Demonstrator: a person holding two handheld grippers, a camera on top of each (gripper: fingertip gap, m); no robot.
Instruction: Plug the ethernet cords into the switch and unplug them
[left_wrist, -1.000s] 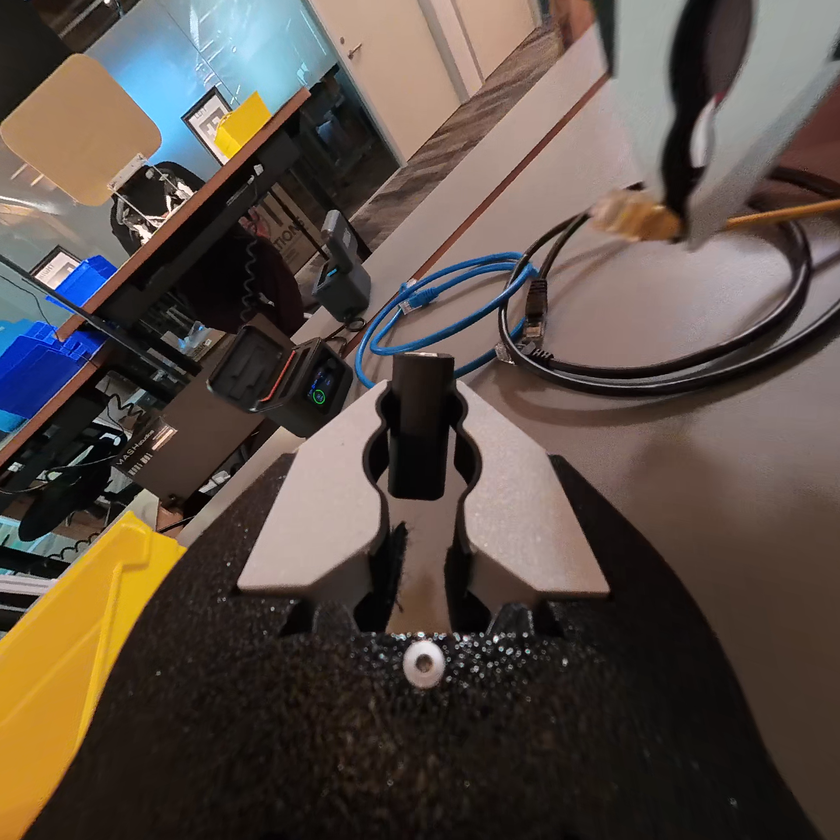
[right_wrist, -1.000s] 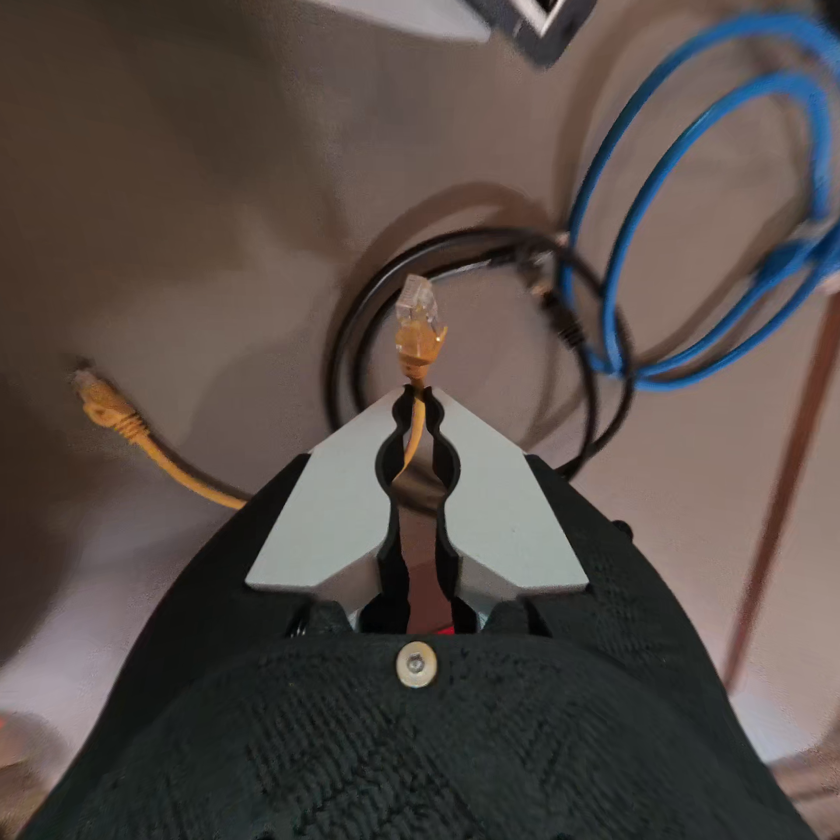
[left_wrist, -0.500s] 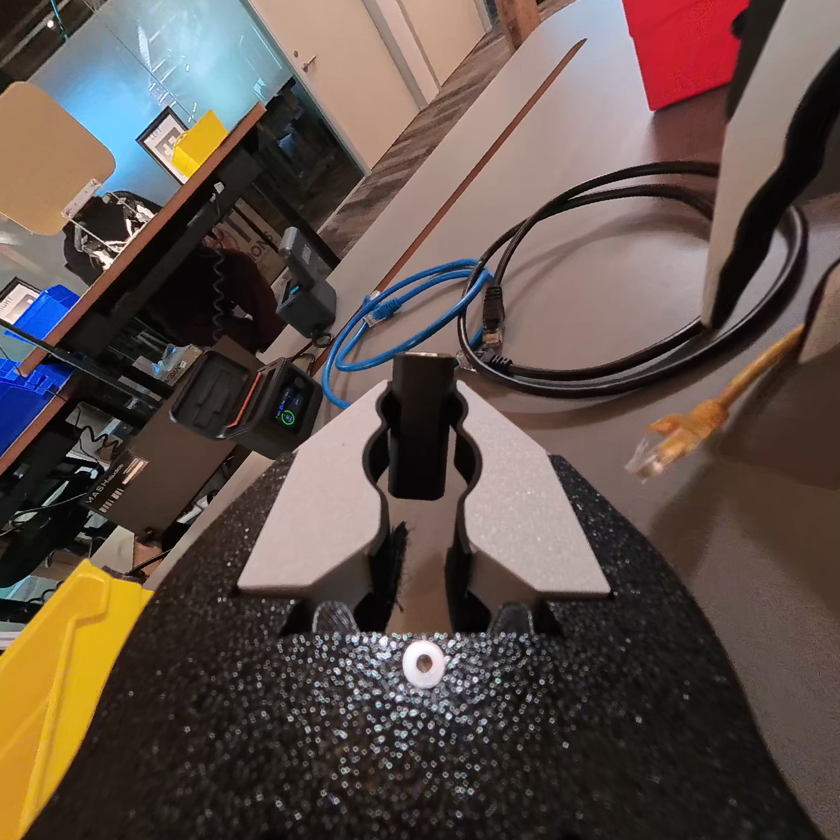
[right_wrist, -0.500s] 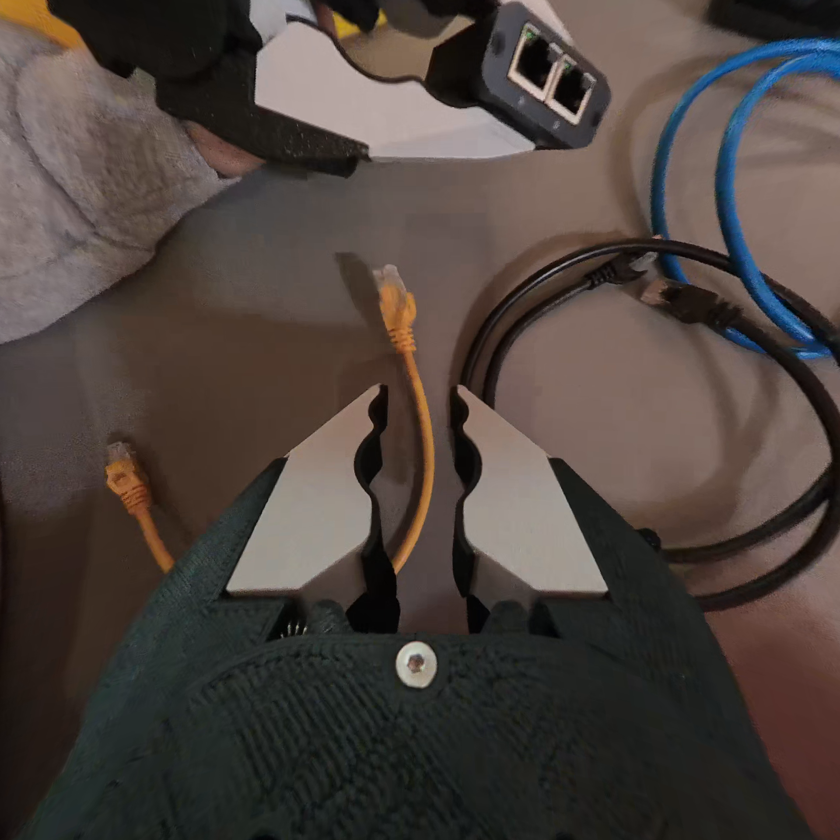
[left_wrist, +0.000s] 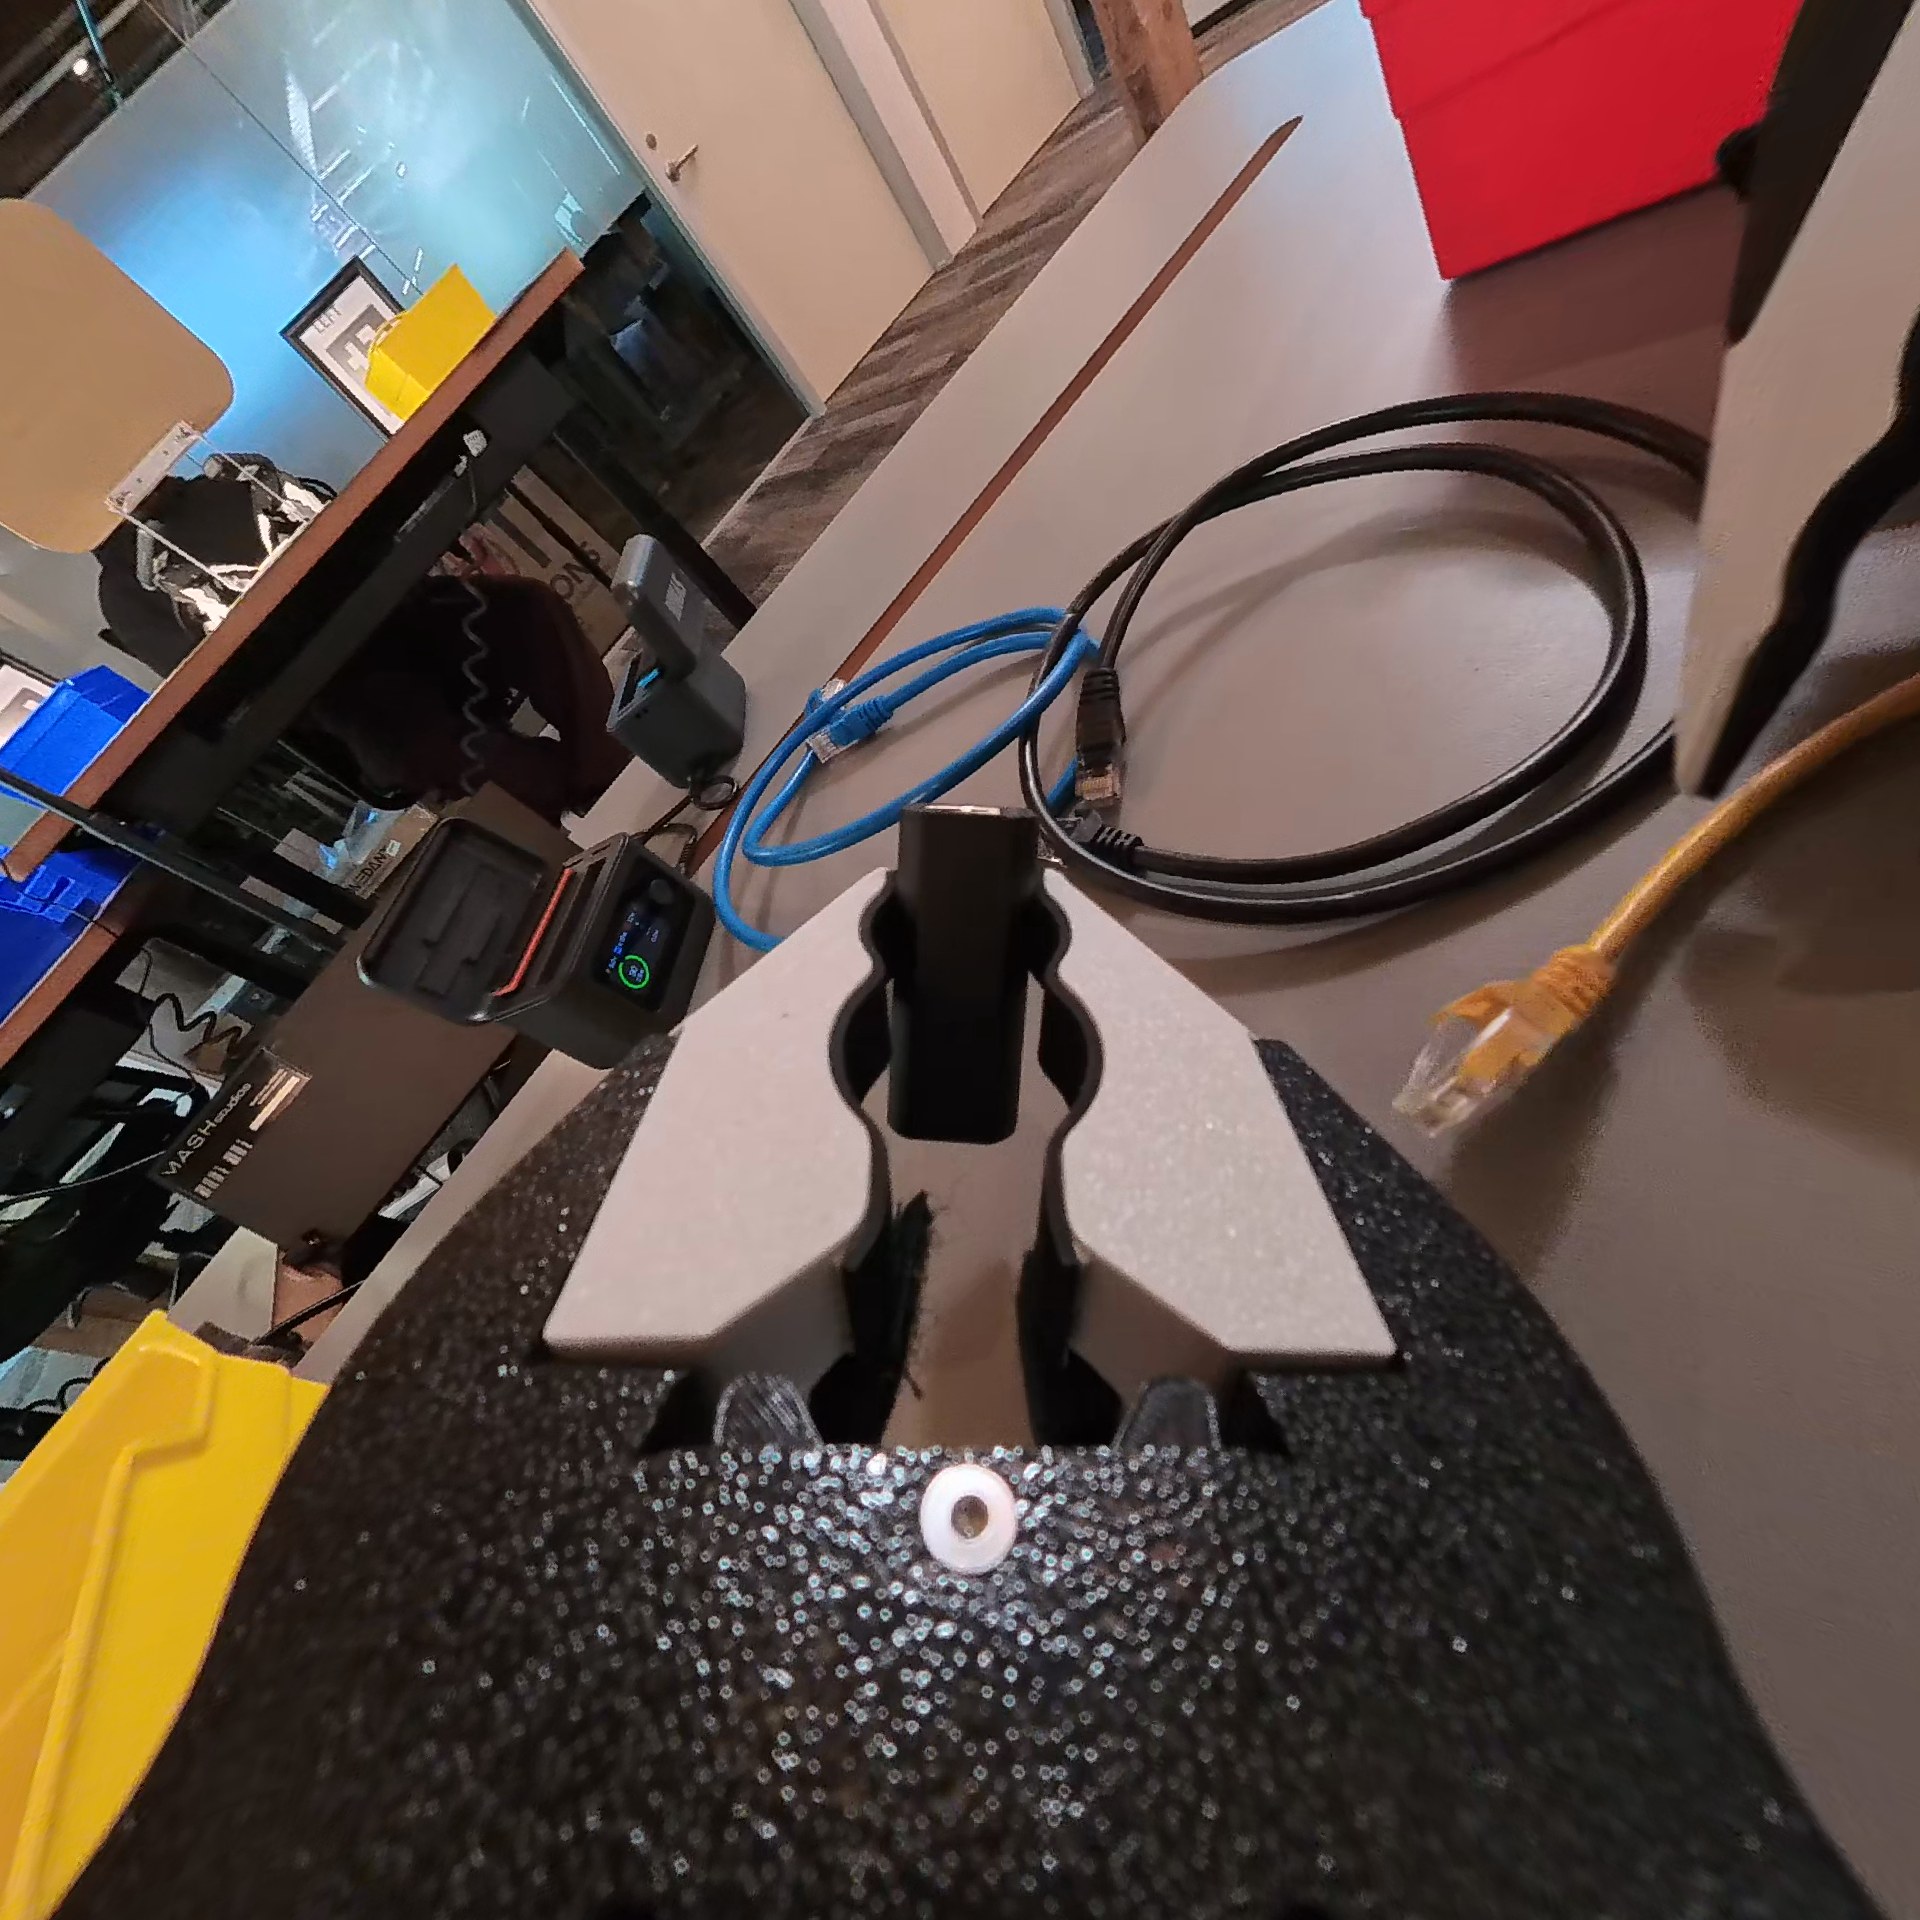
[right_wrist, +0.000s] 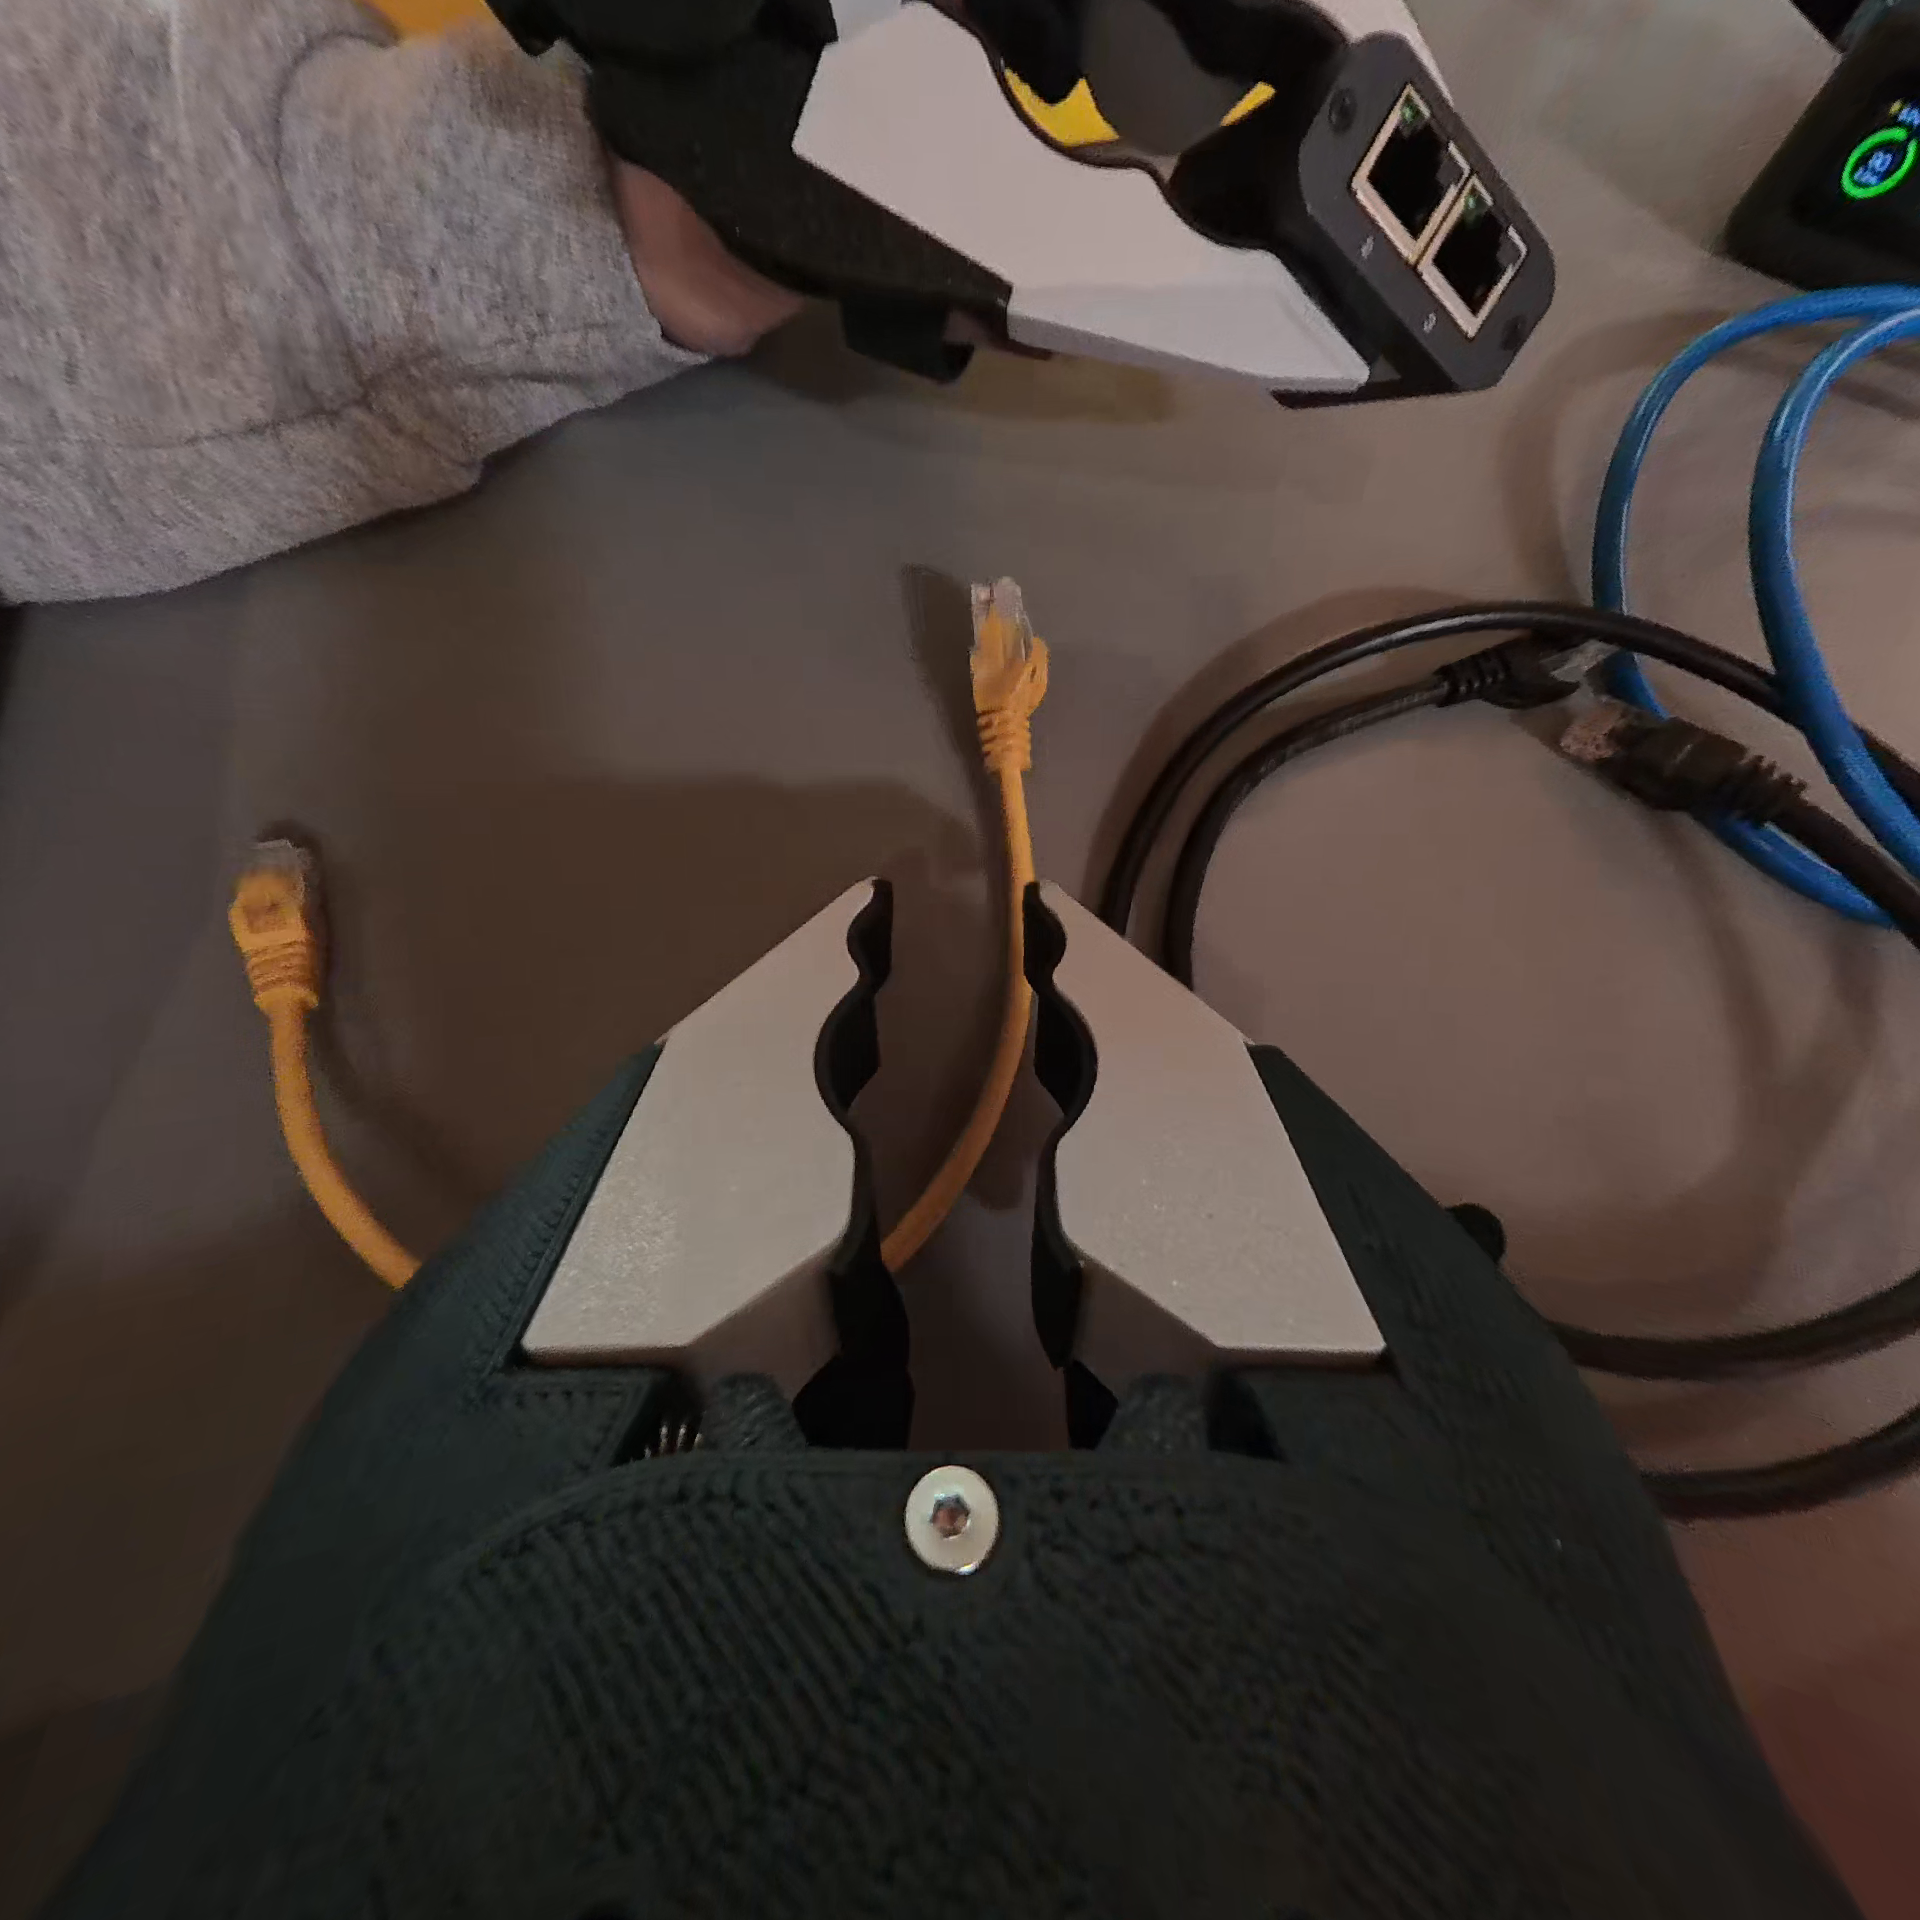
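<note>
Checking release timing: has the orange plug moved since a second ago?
Yes. The orange plug dropped from above the black cable coil to the table beside it.

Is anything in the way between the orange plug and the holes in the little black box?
Nothing visible blocks it. The orange plug lies on bare table, and the switch, shut in the left gripper, shows two empty ports facing out. The right gripper is open around the cord, not gripping it.

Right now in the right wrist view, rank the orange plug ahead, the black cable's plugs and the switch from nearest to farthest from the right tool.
1. Orange plug, just ahead of the right tool, lying on the table.
2. Black plugs, farther off to the right.
3. Switch, upper right, held in the left tool.
</note>
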